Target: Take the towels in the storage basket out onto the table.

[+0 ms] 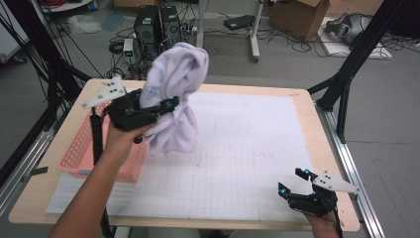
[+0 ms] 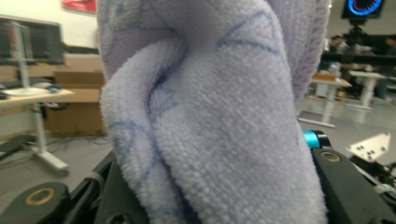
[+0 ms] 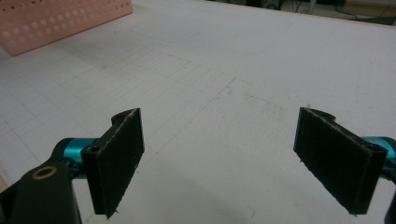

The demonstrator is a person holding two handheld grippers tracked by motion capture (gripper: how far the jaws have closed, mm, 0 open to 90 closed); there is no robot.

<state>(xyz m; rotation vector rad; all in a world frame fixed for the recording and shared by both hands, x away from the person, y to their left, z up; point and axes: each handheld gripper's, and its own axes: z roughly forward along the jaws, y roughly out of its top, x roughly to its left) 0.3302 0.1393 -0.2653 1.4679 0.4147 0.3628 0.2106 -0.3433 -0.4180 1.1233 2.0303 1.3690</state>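
A: What is seen from the high view?

B: A pale lilac towel is held up above the table by the left gripper. The cloth is bunched between the jaws, which are clamped on its middle; its top is raised toward twelve o'clock and its lower folds hang toward six, above the white gridded mat. In the left gripper view, thick folds of the towel with faint blue lines are seen pressed between the black jaws.

A: What is placed near it?

B: A pink perforated basket is set at about eight o'clock from the towel, at the table's left edge.

A: And the other hand?

B: The right gripper is held low at the mat's five o'clock corner, well apart from the towel. Its jaws are spread wide, with nothing between the pads.
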